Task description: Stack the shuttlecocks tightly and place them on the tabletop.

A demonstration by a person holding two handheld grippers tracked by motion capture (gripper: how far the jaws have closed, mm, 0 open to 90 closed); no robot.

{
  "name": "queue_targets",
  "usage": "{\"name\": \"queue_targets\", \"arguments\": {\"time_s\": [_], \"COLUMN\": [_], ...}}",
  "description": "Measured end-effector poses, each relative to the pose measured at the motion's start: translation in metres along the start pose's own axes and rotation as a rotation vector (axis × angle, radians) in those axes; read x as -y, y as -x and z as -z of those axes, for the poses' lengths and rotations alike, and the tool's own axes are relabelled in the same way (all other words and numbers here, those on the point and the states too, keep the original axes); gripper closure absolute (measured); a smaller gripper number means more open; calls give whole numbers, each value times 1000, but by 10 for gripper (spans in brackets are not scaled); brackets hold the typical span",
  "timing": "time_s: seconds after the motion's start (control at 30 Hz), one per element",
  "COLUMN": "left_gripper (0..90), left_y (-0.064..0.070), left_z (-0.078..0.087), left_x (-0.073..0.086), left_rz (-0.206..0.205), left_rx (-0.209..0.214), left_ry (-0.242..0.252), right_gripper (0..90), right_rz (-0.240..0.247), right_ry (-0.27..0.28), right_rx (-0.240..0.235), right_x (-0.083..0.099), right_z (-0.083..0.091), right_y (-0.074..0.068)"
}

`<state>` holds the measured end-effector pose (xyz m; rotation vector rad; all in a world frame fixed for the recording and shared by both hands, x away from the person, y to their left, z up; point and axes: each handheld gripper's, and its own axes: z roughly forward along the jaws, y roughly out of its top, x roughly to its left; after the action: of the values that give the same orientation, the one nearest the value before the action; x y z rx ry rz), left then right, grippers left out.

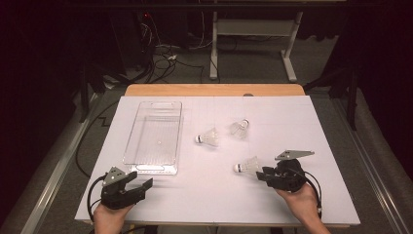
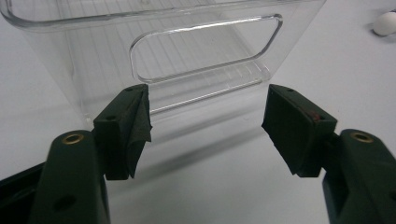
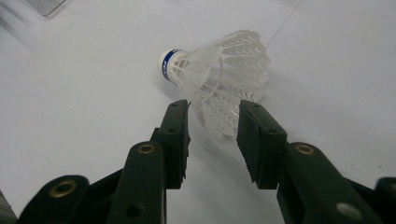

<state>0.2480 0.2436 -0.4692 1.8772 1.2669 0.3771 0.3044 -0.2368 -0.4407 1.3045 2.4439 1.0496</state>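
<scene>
left gripper [image 1: 144, 184]: jaws spread wide, nothing between them, just short of the clear bin's [image 1: 155, 168] near end wall. two shuttlecocks [image 1: 208, 137] [image 1: 239, 128]: lying mid-table, right of the bin. nearest shuttlecock [image 1: 247, 165]: on its side, skirt edge between the right gripper's [image 1: 261, 173] half-closed jaws; contact cannot be told.

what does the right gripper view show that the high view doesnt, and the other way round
Right gripper view: the blue band on the nearest shuttlecock's cork, and the right gripper's jaws parted on either side of its skirt edge, not closed on it.

High view: two more shuttlecocks farther up the table, the whole clear bin, and the left gripper just below the bin.

Both: the nearest shuttlecock lying on its side on the white table, with the right gripper at its skirt.
</scene>
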Motion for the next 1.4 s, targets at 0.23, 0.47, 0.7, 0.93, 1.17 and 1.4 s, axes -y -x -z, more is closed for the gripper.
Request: {"name": "queue_targets", "arguments": {"time_s": [0.23, 0.47, 0.7, 0.93, 1.17, 1.4], "left_gripper": [329, 329, 329, 330, 330, 330], "left_y": [0, 0, 0, 0, 0, 0], "left_z": [0, 0, 0, 0, 0, 0], "left_x": [0, 0, 0, 0, 0, 0], "left_rz": [-1, 0, -1, -1, -1, -1], "left_rx": [1, 1, 1, 1, 1, 1], "left_ry": [-1, 1, 1, 0, 2, 2], "right_gripper": [671, 720, 764, 822, 843, 867], "right_rz": [10, 24, 37, 41, 39, 41], "right_ry": [-6, -19, -23, -41, -53, -61], "right_rx": [-8, -18, -25, -39, -50, -58], "right_x": [-3, -8, -10, -10, -10, -10], "right_z": [-4, -12, -17, -21, -22, -23], "right_y": [-3, -6, -10, -10, -9, -8]}}
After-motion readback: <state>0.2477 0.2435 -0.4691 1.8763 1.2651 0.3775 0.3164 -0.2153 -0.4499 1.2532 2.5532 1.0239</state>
